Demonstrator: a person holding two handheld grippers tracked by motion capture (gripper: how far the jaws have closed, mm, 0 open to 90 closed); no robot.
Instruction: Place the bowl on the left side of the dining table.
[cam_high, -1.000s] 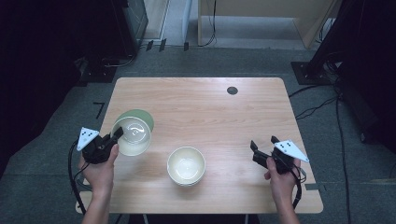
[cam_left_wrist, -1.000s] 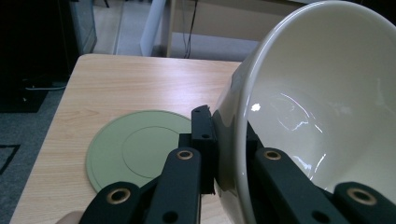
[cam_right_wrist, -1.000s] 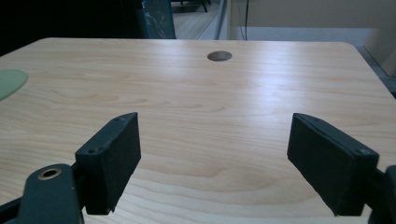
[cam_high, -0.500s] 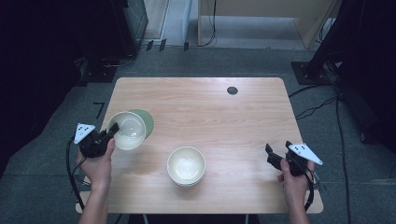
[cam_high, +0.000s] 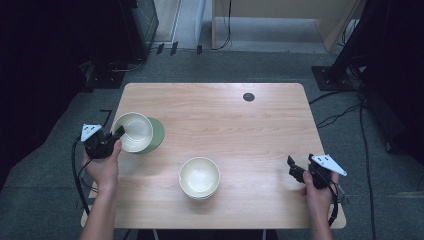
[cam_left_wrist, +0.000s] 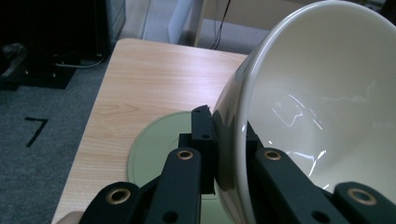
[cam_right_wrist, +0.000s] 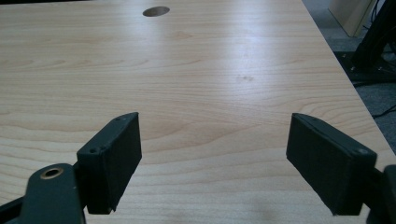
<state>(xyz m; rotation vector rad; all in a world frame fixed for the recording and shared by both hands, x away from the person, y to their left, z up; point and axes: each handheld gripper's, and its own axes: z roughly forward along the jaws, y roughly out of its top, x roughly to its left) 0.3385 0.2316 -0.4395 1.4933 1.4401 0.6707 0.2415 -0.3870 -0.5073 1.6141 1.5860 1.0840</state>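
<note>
between left gripper (cam_left_wrist: 224, 158) jaws, bowl (cam_left_wrist: 322, 116) rim

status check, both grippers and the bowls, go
Left gripper shut on cream bowl rim, lifted over green plate. Right gripper open, holding nothing. Second bowl mid-table, nothing in the way.

You are holding a cream bowl (cam_high: 132, 131) by its rim, tilted above a green plate (cam_high: 156, 135) near the table's left edge. Another cream bowl (cam_high: 199, 177) is sitting upright near the front centre.
</note>
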